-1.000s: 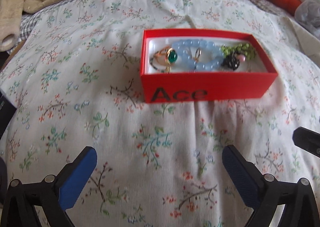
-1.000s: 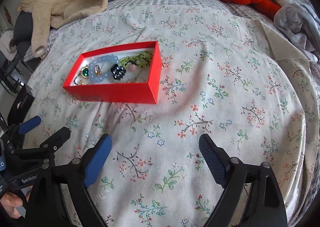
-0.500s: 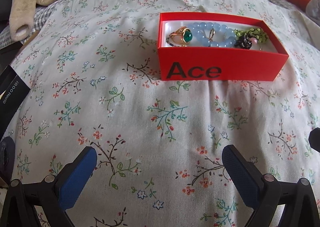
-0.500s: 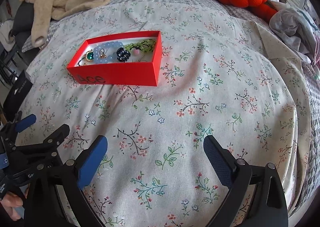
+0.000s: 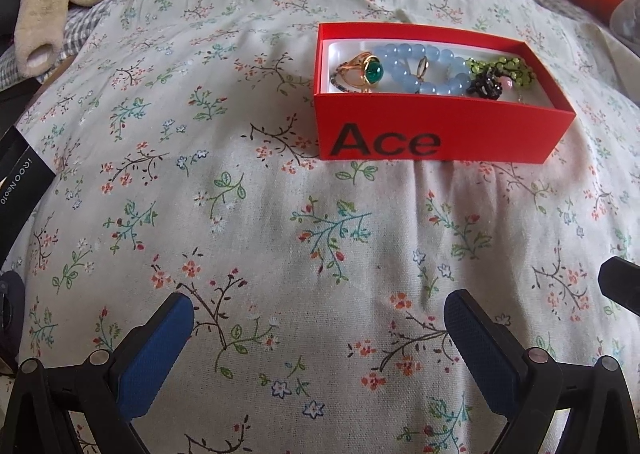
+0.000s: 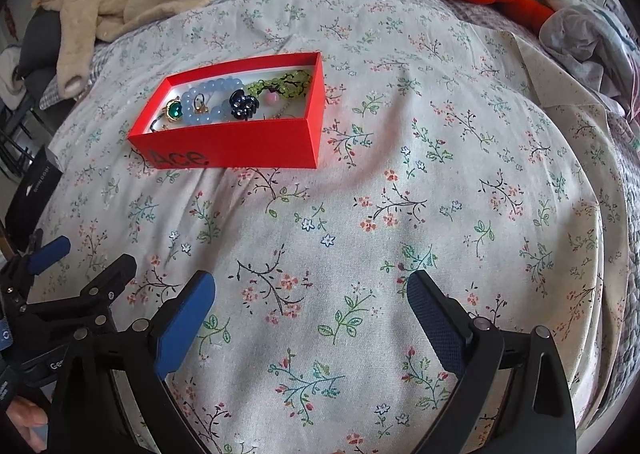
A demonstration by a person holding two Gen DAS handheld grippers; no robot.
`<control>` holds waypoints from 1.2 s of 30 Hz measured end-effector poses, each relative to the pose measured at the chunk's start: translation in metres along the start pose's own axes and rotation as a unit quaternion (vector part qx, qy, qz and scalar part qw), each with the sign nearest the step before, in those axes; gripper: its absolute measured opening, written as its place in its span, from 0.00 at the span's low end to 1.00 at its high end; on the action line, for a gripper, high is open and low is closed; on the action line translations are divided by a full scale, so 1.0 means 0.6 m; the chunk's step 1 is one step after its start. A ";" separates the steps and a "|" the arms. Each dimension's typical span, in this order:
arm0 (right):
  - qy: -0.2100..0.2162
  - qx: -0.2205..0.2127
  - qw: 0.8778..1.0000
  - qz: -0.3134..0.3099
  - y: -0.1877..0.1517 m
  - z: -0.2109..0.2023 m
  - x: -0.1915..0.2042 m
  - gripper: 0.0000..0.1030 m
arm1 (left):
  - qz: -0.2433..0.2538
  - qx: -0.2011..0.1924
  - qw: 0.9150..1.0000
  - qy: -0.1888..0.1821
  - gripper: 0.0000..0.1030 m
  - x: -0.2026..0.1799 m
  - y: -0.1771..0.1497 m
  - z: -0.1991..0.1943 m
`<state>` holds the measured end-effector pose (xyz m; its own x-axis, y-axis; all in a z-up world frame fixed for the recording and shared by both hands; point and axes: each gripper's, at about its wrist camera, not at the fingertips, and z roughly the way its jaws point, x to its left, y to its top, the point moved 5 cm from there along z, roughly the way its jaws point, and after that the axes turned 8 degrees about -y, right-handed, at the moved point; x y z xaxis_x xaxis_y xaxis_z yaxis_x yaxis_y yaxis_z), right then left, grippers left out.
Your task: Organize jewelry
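Reading "Ace" in black, the red box (image 5: 436,134) of jewelry (image 5: 420,70) sits on the floral bedspread (image 5: 280,234); a black box (image 5: 18,174) seems labelled "iQOO Neo10". Left tool (image 5: 318,342) and right tool (image 6: 310,318) hover spread wide, empty, well short of it.

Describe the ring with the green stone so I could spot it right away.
On the floral bedspread sits a red box printed "Ace". The ring lies at its left end, beside the blue bead bracelet; it alone has a gold band and round green stone.

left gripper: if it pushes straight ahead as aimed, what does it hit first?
Probably the floral bedspread just ahead of the open left gripper; if it skims above that, the red box, slightly right of centre. Depth unclear.
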<state>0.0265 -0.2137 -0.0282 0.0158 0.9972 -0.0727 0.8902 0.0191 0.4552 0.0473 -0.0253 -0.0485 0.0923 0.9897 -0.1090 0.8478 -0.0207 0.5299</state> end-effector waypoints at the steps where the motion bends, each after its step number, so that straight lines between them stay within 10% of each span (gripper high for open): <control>1: 0.000 0.001 1.000 0.000 0.000 0.001 0.000 0.95 | 0.000 0.000 1.000 0.000 1.00 0.000 0.000 0.000; 36: 0.001 0.002 1.000 0.000 0.000 0.000 -0.001 0.95 | -0.001 0.002 1.000 0.002 1.00 0.000 0.001 0.001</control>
<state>0.0262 -0.2145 -0.0282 0.0154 0.9974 -0.0710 0.8921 0.0184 0.4515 0.0481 -0.0255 -0.0489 0.0881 0.9903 -0.1077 0.8497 -0.0183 0.5269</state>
